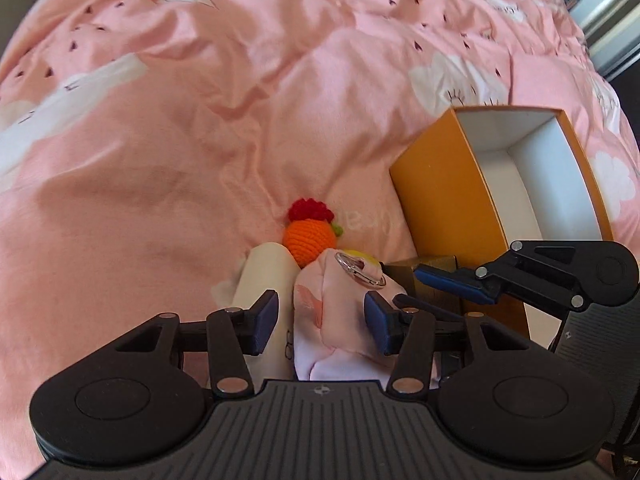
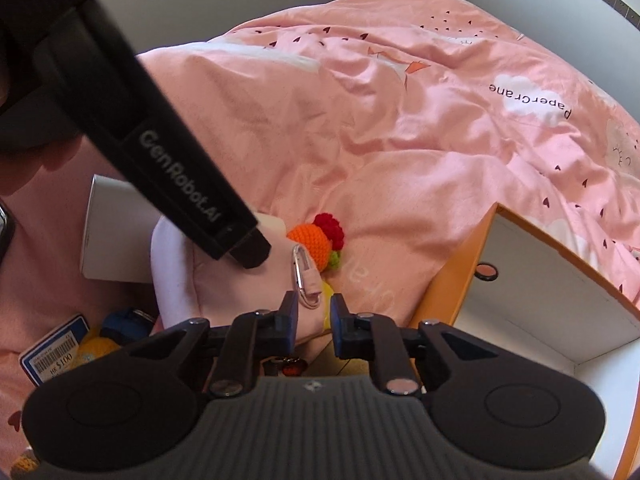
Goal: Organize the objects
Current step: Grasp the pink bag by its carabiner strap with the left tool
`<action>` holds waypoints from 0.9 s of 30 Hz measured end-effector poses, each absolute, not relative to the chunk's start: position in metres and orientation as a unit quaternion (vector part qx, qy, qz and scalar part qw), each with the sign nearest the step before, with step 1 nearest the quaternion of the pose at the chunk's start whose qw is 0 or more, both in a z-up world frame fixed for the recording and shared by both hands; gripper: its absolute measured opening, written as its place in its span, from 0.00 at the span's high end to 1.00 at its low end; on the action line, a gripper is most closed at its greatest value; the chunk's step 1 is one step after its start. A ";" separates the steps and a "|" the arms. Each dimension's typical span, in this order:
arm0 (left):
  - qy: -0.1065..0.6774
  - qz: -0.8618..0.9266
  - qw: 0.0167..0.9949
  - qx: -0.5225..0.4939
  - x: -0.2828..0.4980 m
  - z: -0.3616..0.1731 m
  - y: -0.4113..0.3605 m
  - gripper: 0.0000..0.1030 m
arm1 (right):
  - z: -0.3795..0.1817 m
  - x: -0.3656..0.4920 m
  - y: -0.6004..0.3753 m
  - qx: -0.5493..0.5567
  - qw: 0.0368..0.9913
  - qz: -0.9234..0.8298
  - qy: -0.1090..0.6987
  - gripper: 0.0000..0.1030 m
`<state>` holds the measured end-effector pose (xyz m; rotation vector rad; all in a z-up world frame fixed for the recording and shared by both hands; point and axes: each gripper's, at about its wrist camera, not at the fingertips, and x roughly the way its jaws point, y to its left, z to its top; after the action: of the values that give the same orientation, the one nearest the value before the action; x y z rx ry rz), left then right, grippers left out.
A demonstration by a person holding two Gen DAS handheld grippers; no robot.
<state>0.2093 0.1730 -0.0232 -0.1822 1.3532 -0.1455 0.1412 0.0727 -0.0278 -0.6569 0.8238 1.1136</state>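
1. The left gripper points steeply down at the bed, its jaws standing about halfway apart. A pink fabric pouch lies between the blue pads; whether they press on it cannot be told.
2. A cream cylinder lies just left of the pouch, partly under the left finger.
3. A silver carabiner sits on the upper end of the pouch. Just beyond it lies an orange crocheted toy with a red top.
4. The right gripper is drawn narrow, almost shut. Its pads close at the near edge of the pouch, by the strap below the carabiner; a firm hold cannot be confirmed.
5. In the right wrist view the dark body of the left gripper crosses from the upper left, its tip over the pouch, so the two tools crowd the same spot.
6. An orange box with a white inside stands open just right of the pile. Its near left corner is close to the right gripper's fingers. A small round pink item lies inside by the left wall.
7. A barcoded card, a yellow crocheted toy and a blue item lie at the lower left of the right wrist view.
8. Past the toy the pink bedcover spreads wide and rumpled, bare of things.
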 end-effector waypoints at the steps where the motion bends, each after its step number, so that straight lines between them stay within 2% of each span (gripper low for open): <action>1: 0.634 -0.074 0.765 -0.087 0.212 -0.026 0.171 0.43 | -0.029 0.141 0.073 -0.298 0.718 0.505 0.374 0.84; 6: 0.658 -0.088 0.745 -0.071 0.220 -0.037 0.157 0.47 | -0.032 0.141 0.072 -0.297 0.719 0.505 0.374 0.84; 12: 0.632 -0.082 0.769 -0.053 0.210 -0.022 0.151 0.62 | -0.028 0.135 0.066 -0.304 0.726 0.503 0.357 0.83; 17: 0.600 -0.080 0.795 -0.048 0.192 0.003 0.146 0.69 | -0.015 0.132 0.056 -0.291 0.736 0.503 0.349 0.74; 23: 0.554 -0.063 0.830 -0.018 0.161 0.038 0.133 0.71 | -0.001 0.125 0.051 -0.279 0.738 0.508 0.345 0.74; 27: 0.561 -0.048 0.827 0.001 0.143 0.040 0.127 0.71 | 0.001 0.119 0.049 -0.256 0.722 0.524 0.372 0.76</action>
<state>0.1433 0.1271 0.0399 0.0023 1.1913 -0.1018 0.1186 0.0492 0.0009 -0.5658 0.8207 1.1566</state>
